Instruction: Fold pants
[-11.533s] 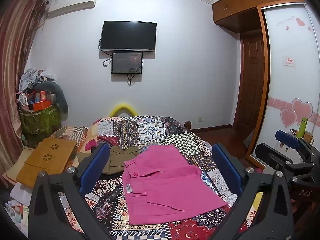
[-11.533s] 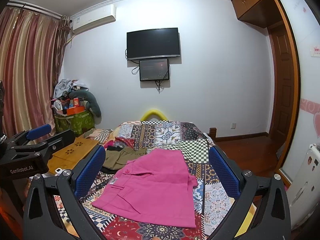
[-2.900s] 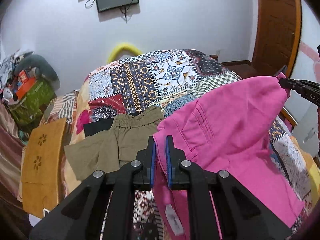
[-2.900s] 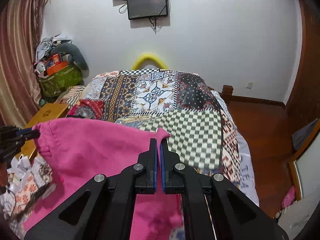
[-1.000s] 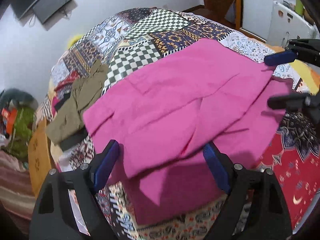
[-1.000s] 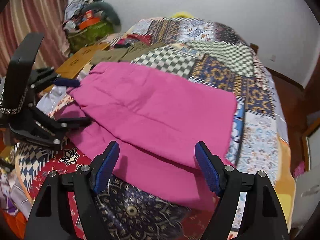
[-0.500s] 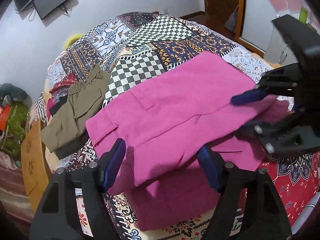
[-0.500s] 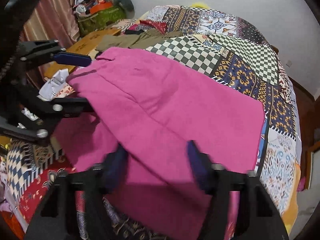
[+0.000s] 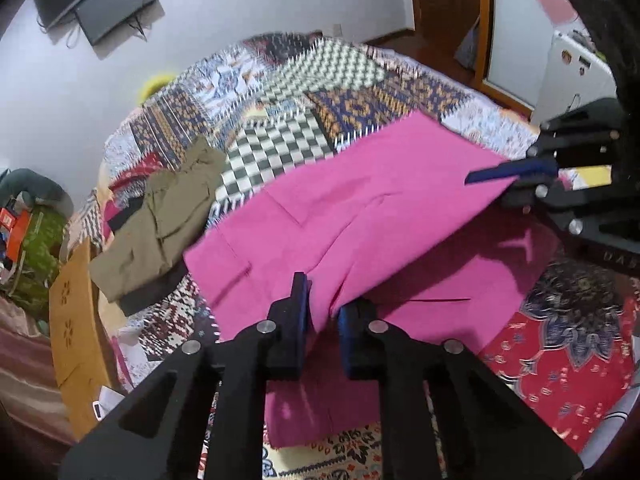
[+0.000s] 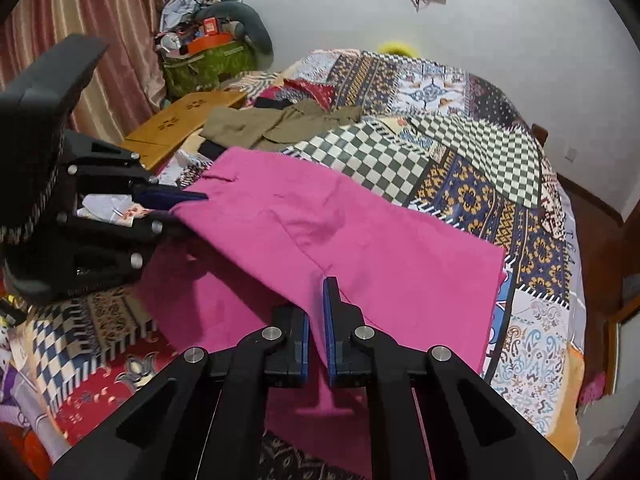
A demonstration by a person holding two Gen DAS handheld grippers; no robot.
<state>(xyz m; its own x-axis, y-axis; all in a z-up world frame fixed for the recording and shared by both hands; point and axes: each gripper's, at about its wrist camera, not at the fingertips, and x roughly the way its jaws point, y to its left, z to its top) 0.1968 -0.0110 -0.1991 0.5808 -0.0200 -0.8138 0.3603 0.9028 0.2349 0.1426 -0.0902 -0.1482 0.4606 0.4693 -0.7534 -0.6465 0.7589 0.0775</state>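
The pink pants [image 9: 360, 208] lie on the patchwork bed, their upper layer folded over and held off the lower layer. My left gripper [image 9: 322, 312] is shut on the near left edge of that upper layer. My right gripper [image 10: 316, 316] is shut on its near right edge; the pants [image 10: 340, 236] spread away from it toward the bed's middle. Each gripper shows in the other's view: the right gripper [image 9: 512, 176] at the right, the left gripper [image 10: 176, 208] at the left.
Olive-brown shorts [image 9: 168, 216] lie crumpled on the bed left of the pants, also in the right wrist view [image 10: 276, 124]. A wooden board [image 9: 76, 320] lies at the bed's left edge. A green bag [image 10: 208, 64] with clutter stands by the curtain. A white appliance [image 9: 576, 76] stands right.
Both grippers were open over the pants; they have closed on the near edge of the upper pink layer and lifted it slightly.
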